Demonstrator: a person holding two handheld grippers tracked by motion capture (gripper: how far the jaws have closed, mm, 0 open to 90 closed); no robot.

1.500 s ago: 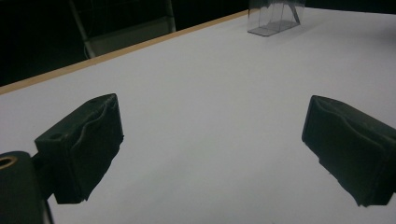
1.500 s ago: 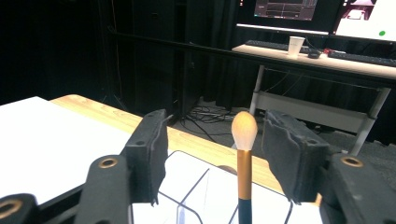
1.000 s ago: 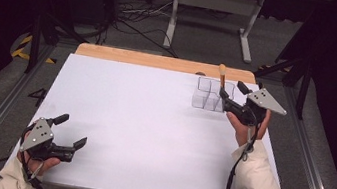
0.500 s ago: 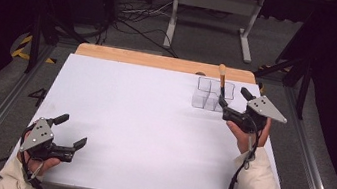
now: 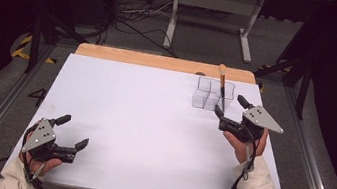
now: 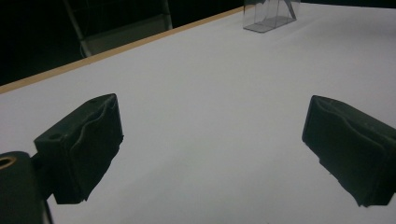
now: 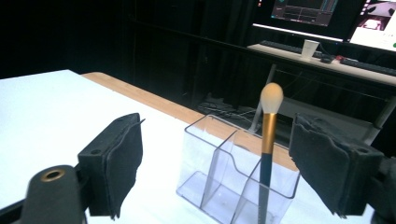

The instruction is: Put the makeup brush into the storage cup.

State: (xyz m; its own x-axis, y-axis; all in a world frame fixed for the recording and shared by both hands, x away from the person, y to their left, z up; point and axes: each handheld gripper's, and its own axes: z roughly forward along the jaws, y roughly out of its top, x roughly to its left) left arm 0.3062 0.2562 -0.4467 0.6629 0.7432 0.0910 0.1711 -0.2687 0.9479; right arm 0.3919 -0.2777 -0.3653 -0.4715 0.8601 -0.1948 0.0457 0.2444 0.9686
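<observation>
My left gripper sits nearest, low over the near left corner of the white table, its jaws spread wide with nothing between them. In the left gripper view the bare white surface runs away from those jaws toward the clear box far off. My right gripper is further along on the right side, jaws released and empty, pointing at the clear box just beyond them. The brush stands upright in the box's right-hand compartment, dark handle down, gold band and pale tip above the rim, apart from both my jaws. Beyond lies the table's wooden edge.
</observation>
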